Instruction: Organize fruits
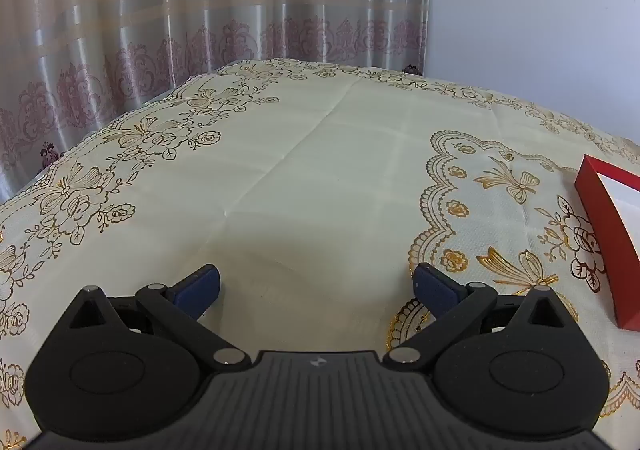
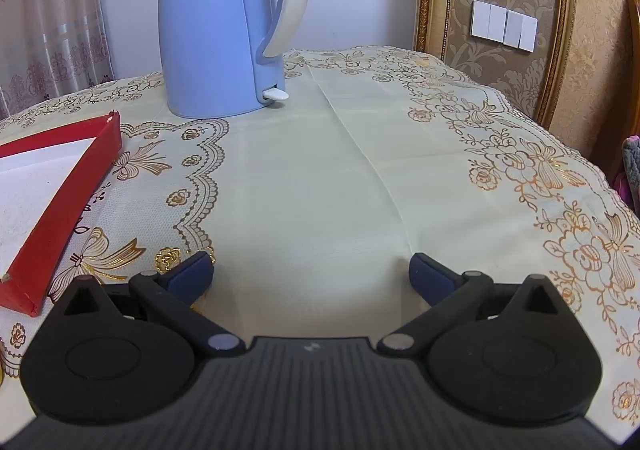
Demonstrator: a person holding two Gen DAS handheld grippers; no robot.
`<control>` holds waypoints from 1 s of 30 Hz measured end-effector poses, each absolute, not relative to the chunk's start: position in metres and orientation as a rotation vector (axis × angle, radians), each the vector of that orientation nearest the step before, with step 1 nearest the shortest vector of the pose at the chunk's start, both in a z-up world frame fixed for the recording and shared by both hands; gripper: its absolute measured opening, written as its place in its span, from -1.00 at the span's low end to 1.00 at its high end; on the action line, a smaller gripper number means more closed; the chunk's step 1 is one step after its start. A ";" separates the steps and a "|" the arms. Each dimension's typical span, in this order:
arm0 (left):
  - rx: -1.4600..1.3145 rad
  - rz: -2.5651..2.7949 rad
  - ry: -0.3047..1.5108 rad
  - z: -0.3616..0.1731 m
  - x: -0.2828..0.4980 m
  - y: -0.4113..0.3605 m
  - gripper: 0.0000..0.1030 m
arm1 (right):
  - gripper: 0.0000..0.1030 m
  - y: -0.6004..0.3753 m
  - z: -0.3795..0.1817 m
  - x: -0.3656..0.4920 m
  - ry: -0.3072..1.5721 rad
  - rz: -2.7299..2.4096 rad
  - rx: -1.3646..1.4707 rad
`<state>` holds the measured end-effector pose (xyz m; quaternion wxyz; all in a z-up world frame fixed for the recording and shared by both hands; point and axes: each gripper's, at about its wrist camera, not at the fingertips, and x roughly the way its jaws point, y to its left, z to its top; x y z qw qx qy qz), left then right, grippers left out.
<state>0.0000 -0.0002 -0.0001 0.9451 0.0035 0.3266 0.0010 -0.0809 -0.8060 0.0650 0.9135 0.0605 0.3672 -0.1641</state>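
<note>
No fruit shows in either view. A shallow red box (image 1: 600, 226) with a white lining lies at the right edge of the left wrist view, and the same red box (image 2: 68, 193) sits at the left of the right wrist view. My left gripper (image 1: 316, 286) hangs open over bare tablecloth, left of the box, its blue pads wide apart with nothing between them. My right gripper (image 2: 312, 274) is open too, over the cloth to the right of the box, and holds nothing.
A cream tablecloth (image 1: 320, 177) with gold flowers covers the table. A tall blue electric kettle (image 2: 224, 21) stands at the far side, behind the box. Curtains (image 1: 160, 17) hang beyond the far table edge. A gold-framed wall panel with light switches (image 2: 504, 25) lies to the right.
</note>
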 end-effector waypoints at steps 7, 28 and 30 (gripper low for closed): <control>0.010 -0.019 0.672 0.001 -0.003 -0.001 1.00 | 1.00 -0.827 0.076 -0.116 0.658 -0.181 0.401; 0.168 -0.422 0.416 0.053 -0.177 -0.098 1.00 | 1.00 -0.651 0.126 -0.245 0.412 -0.065 0.297; 0.202 -0.439 0.445 0.046 -0.183 -0.113 1.00 | 1.00 -0.629 0.121 -0.243 0.502 -0.071 0.201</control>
